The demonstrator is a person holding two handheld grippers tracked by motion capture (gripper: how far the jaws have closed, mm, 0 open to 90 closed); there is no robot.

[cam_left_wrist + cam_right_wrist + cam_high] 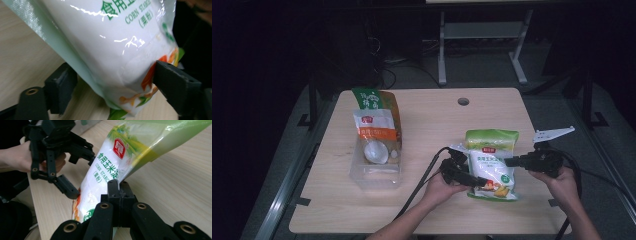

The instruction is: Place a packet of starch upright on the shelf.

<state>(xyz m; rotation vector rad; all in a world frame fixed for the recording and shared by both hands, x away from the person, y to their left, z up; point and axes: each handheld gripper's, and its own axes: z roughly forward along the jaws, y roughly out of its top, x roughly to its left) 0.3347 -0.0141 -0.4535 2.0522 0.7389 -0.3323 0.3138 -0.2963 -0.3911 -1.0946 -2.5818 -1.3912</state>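
Near the near edge of the bench (362, 215), right of the middle: the corn starch bag (492, 167), tilted, its printed face up. Pinched along its right edge by the right tongs (119, 187), clenched flat on the thin film with no gap between the jaws. Straddled at its lower left corner by the left tongs (112, 77), released and spread wide: one jaw just at the orange print, the other standing clear of the plastic, so no squeeze from that side. Hard to tell whether the bag's bottom corner rests on the wood or hangs just above it.

Judged from this: pick-up done and entrusted to the right side alone; left side let go, though not yet drawn clear of the bag. Left to do, probably: backing the left tongs away, then carrying the bag off, perhaps toward the container on the left. Bag not opened as far as can be seen.

Farther back, toward the left edge and well apart from the bag: a clear tub (377, 181) with a white bowl (376, 150) in it. At its far side an orange-and-white pouch (374, 125), leaning on a green-and-orange pouch (372, 97). Close to the far edge, a round hole (463, 101) in the wood.
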